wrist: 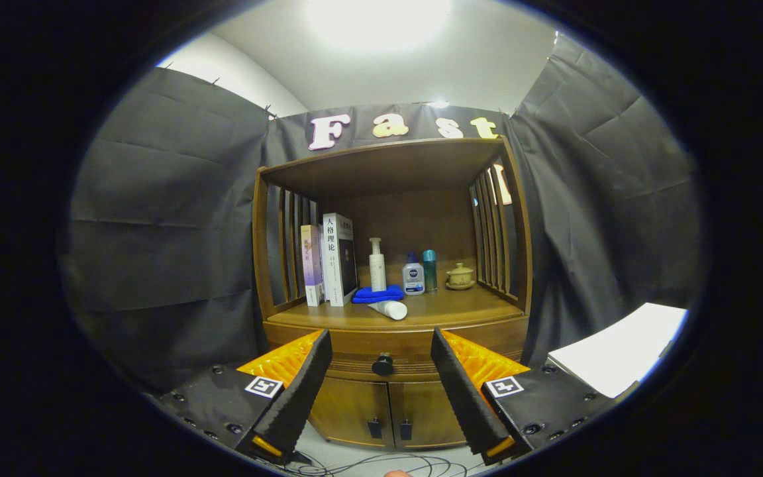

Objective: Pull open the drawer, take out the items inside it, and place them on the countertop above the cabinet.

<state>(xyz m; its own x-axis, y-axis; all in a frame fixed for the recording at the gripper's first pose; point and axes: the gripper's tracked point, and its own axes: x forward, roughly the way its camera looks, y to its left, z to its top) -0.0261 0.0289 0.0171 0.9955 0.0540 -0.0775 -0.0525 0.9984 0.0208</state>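
A brown wooden cabinet stands ahead of me against the cloth wall. Its drawer is shut, with a round dark knob in the middle of its front. My gripper is open, some way short of the cabinet, and the knob shows in the gap between the fingertips. Nothing is held. On the countertop above the drawer lie a white tube and a folded blue cloth. What is inside the drawer is hidden.
On the countertop also stand two books, a white pump bottle, a small blue-capped bottle, a teal can and a lidded cup. Two doors close the cabinet below. A white surface lies right; cables cross the floor.
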